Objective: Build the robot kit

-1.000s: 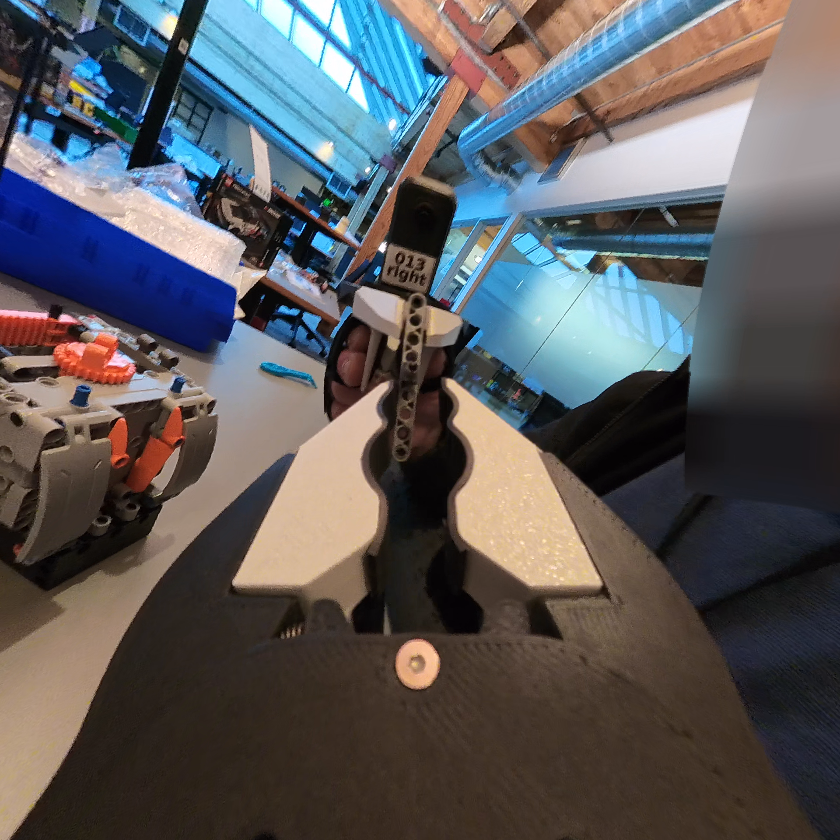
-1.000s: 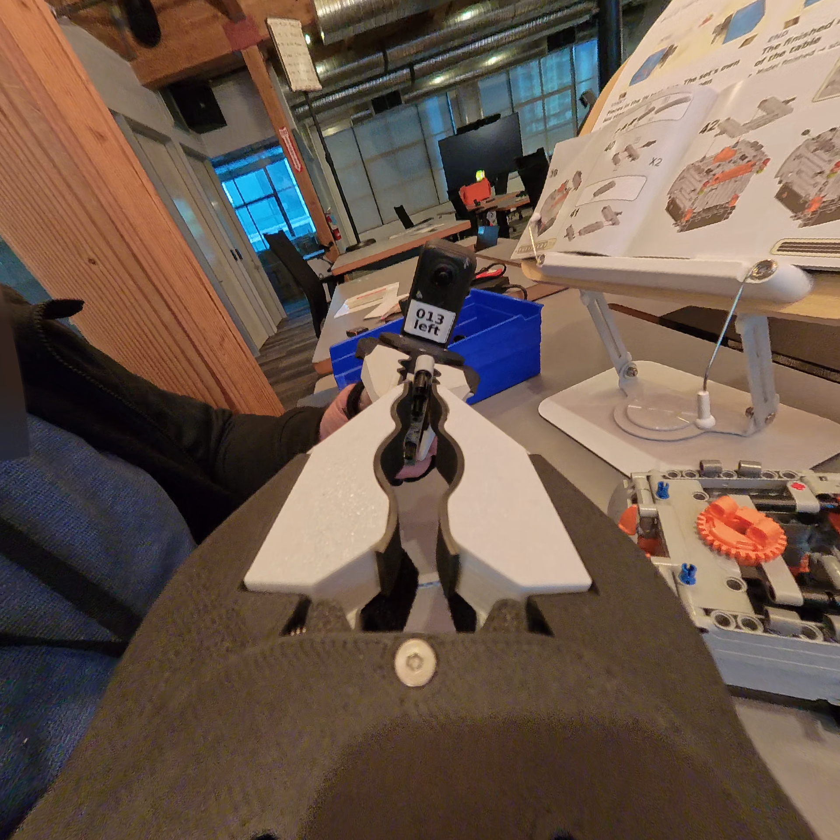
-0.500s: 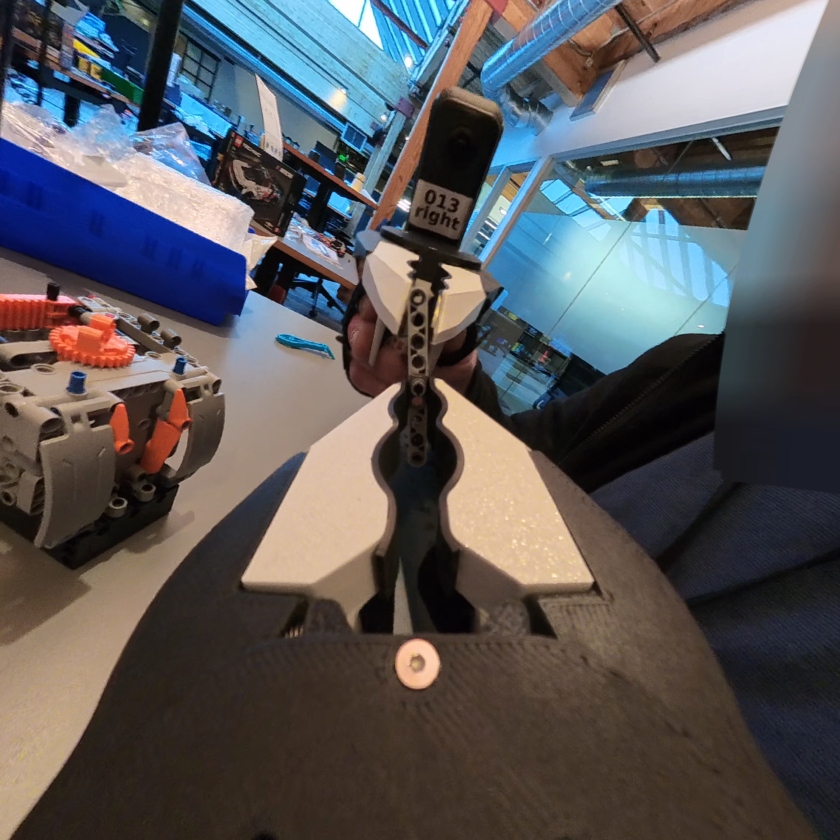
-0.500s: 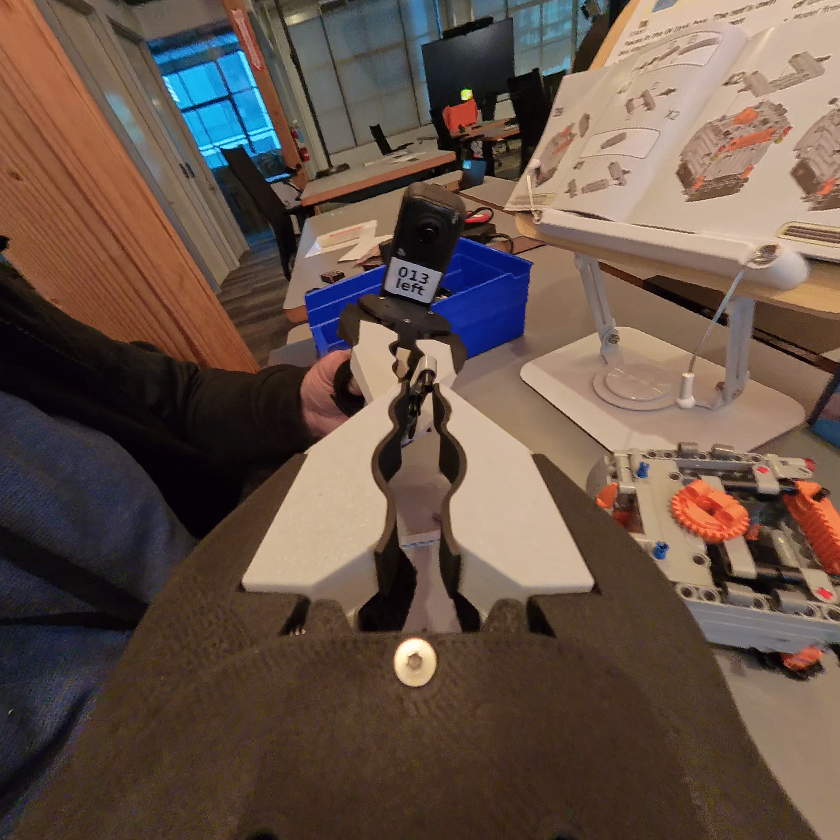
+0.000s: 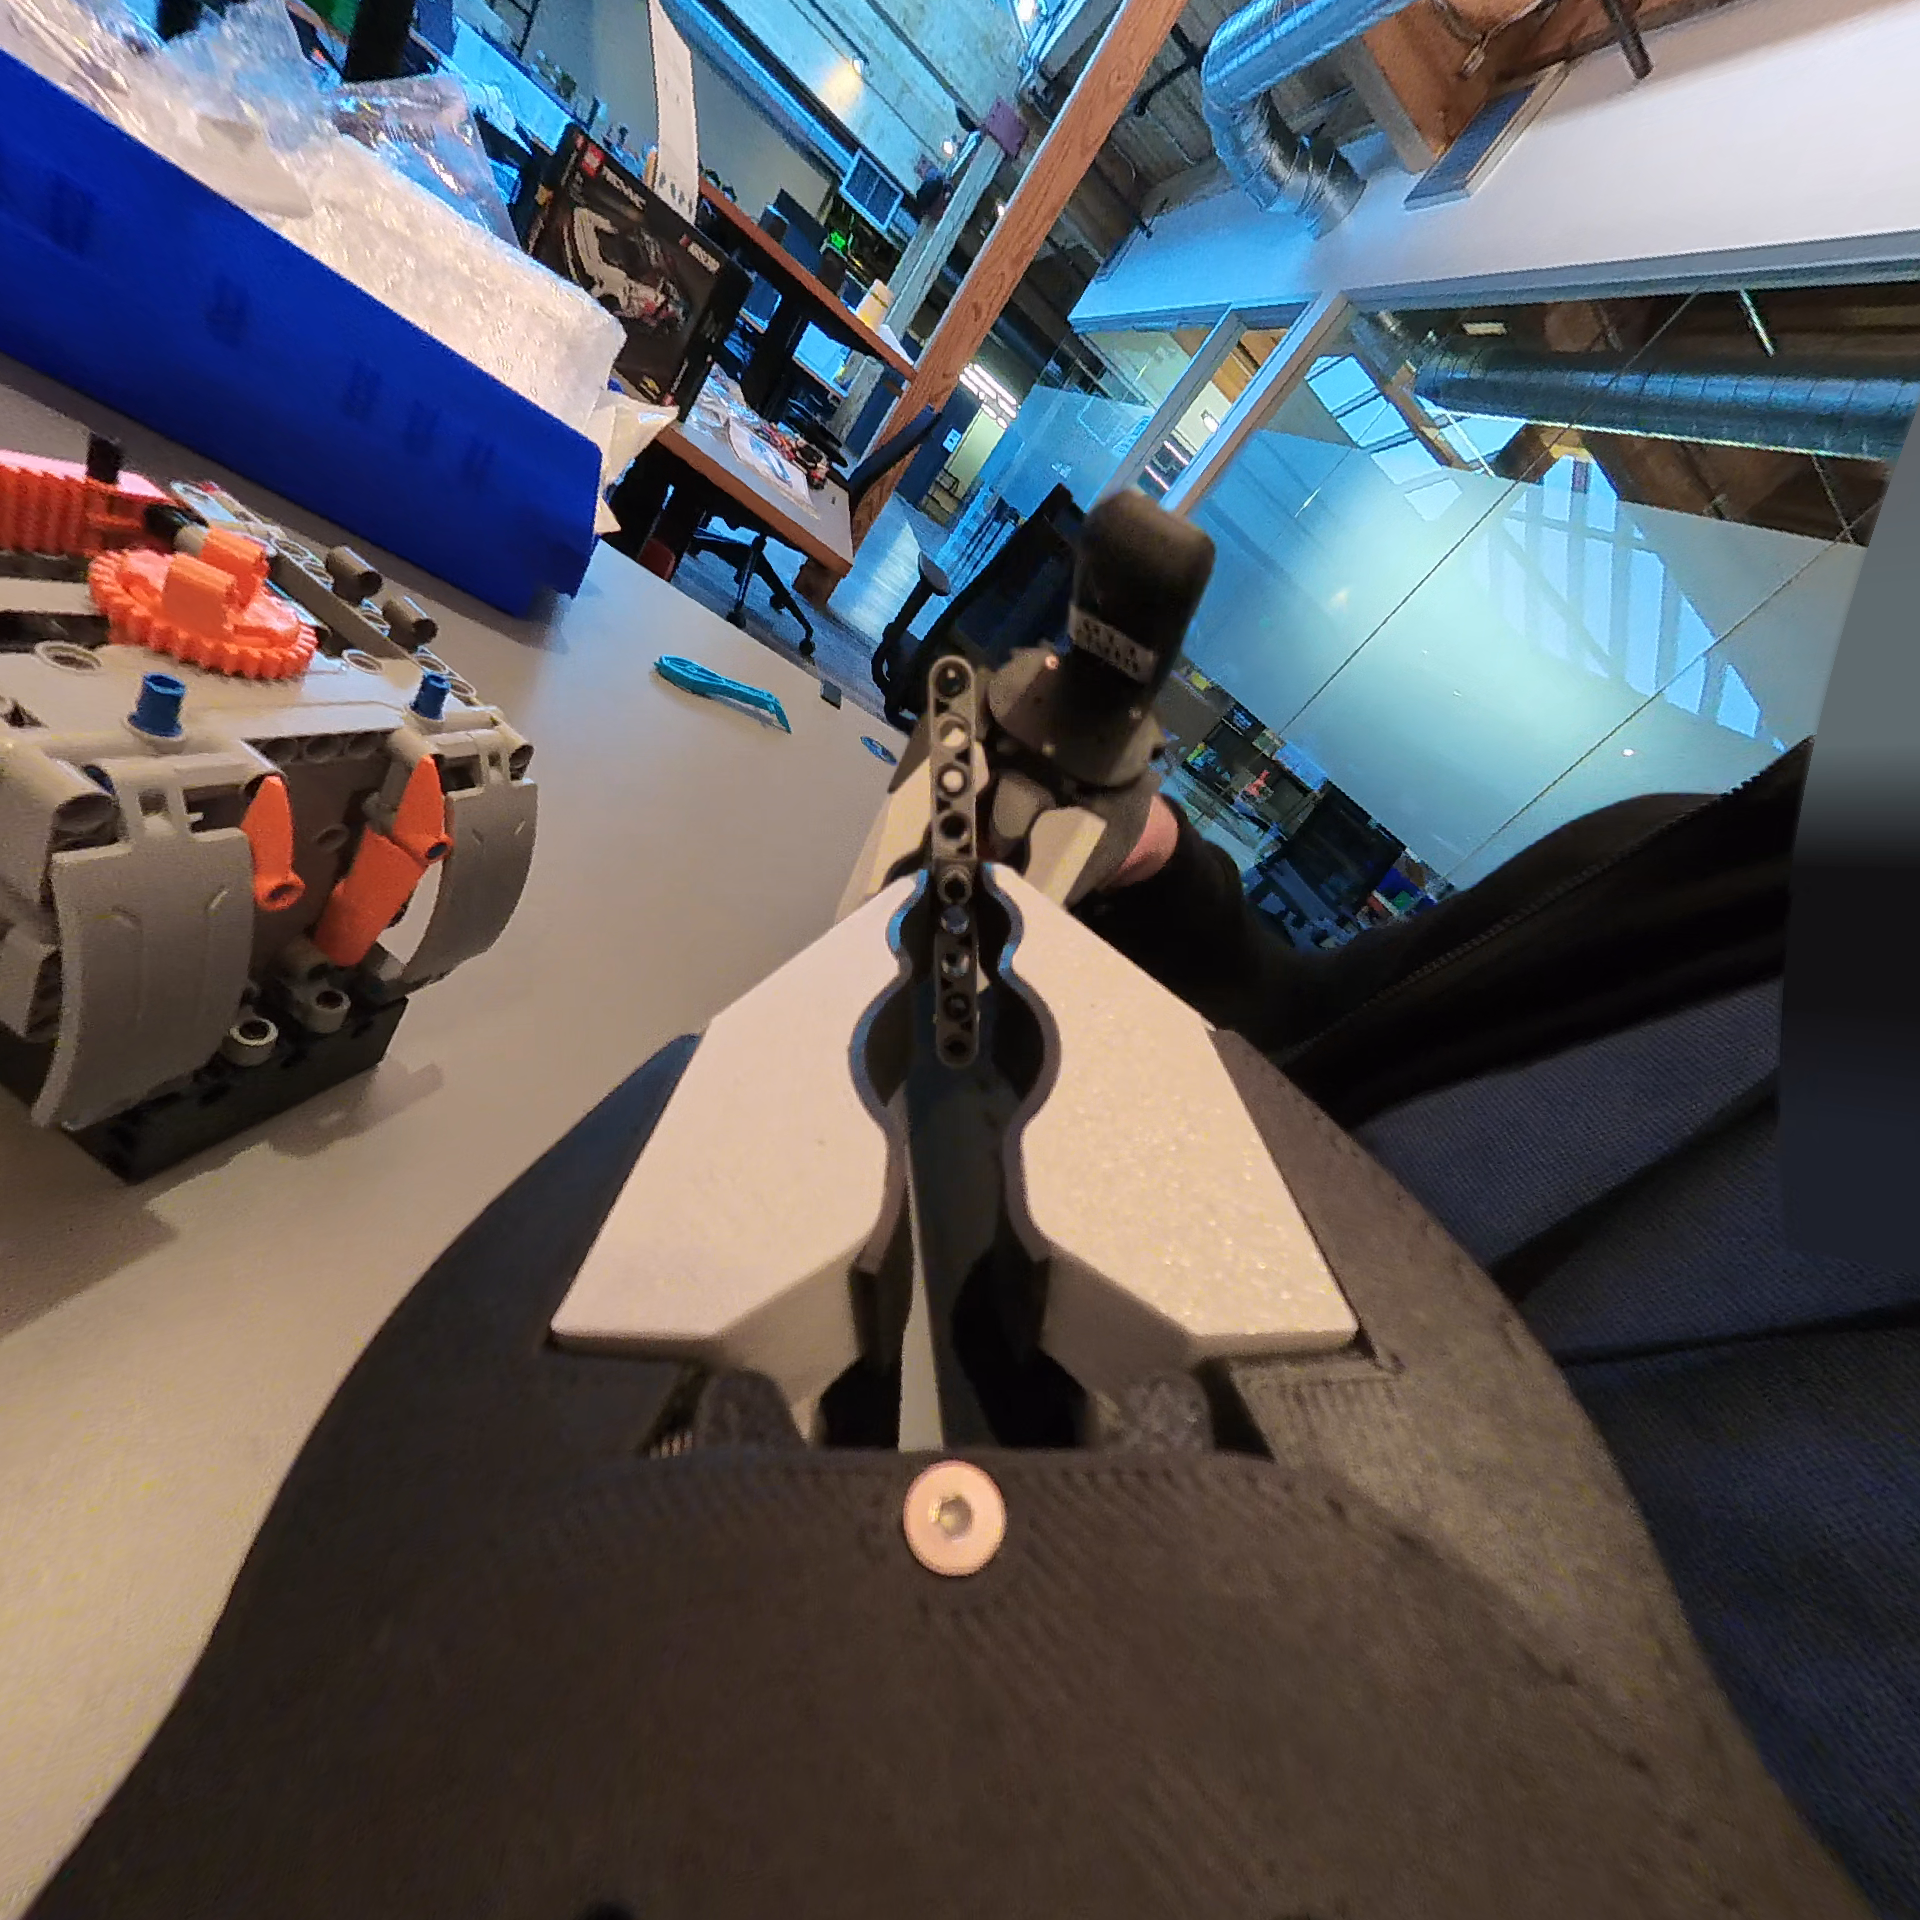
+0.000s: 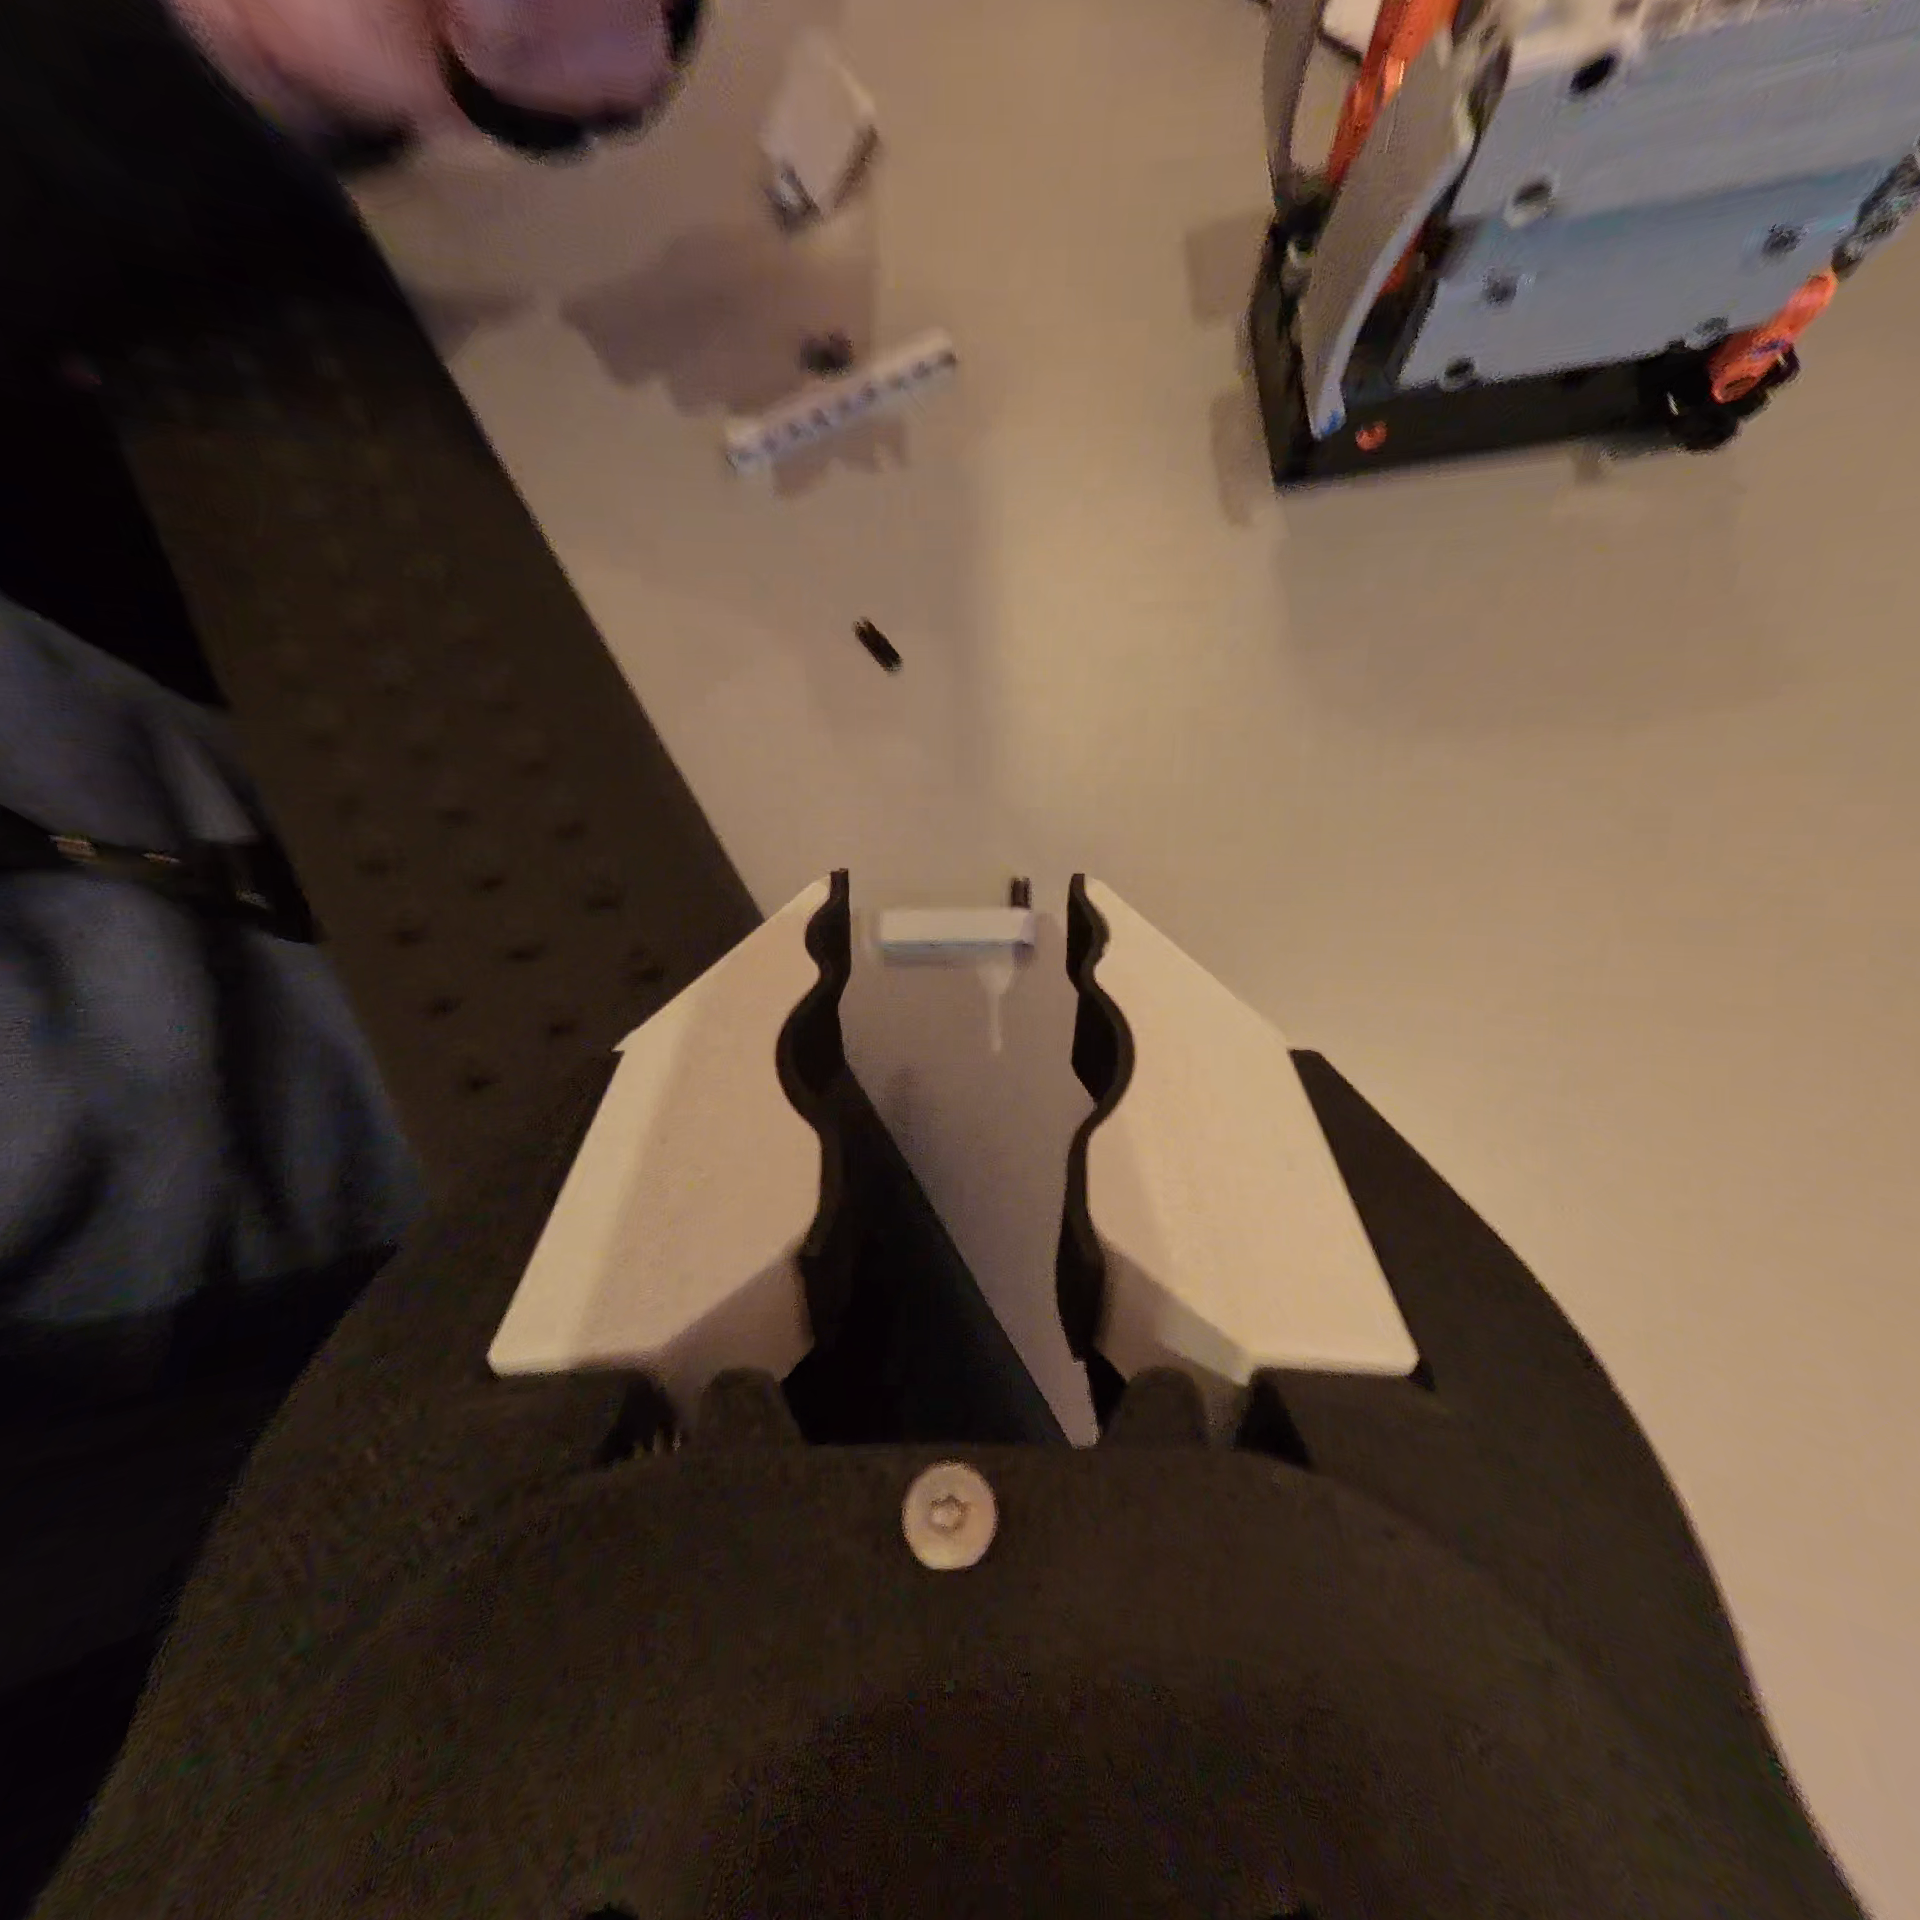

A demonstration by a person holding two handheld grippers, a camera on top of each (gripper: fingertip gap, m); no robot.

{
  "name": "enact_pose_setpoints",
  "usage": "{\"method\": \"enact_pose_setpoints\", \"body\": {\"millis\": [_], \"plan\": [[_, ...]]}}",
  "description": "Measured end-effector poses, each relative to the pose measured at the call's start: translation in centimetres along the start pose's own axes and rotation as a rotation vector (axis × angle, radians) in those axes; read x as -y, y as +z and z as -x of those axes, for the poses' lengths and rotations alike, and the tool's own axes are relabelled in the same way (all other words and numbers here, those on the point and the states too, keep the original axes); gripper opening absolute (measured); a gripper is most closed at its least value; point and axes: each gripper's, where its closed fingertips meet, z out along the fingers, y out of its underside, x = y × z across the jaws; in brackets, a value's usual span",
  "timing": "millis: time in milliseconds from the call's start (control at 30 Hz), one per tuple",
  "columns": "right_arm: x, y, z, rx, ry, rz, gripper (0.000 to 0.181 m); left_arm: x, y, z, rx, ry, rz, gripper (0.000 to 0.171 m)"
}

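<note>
The left tool (image 5: 951,894) is clenched on a grey holed beam (image 5: 956,831), upright above the surface (image 5: 675,831) edge. The right tool (image 6: 951,894) is released over a small grey piece (image 6: 951,925) near that edge; the model (image 6: 1558,239) stands farther in.

The left tongs (image 5: 957,894) are showing matt, grainy pale plastic fingers (image 5: 769,1164) on a black, ridged printed body, with a shiny metal screw (image 5: 954,1515). They are pinching a grey plastic perforated beam (image 5: 954,821). The brick-built model (image 5: 239,831) is showing smooth grey and orange plastic. The desk (image 5: 665,831) is looking smooth and matt. The blue bin (image 5: 260,343) is looking like glossy plastic.
</note>
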Motion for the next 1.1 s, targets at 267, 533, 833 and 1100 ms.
{"method": "enact_pose_setpoints", "body": {"millis": [267, 533, 833, 1100], "plan": [[-2.8, 3.2, -0.2, -0.085, -0.049, 0.122, 0.038, -0.2, 0.2, 0.5, -0.047, -0.093, -0.027, 0.004], [-2.1, 3.9, 0.1, -0.043, -0.066, 0.091, 0.031, -0.8, 0.7, 0.9, -0.043, -0.116, 0.001, 0.004], [-2.7, 3.2, -0.6, -0.075, 0.044, 0.110, 0.038, -1.0, 0.6, 1.3, -0.030, -0.127, 0.008, 0.004], [-2.3, 4.2, -0.2, -0.094, 0.064, 0.097, 0.011, -1.1, 0.8, 1.4, -0.056, -0.162, 0.002, 0.004]]}}
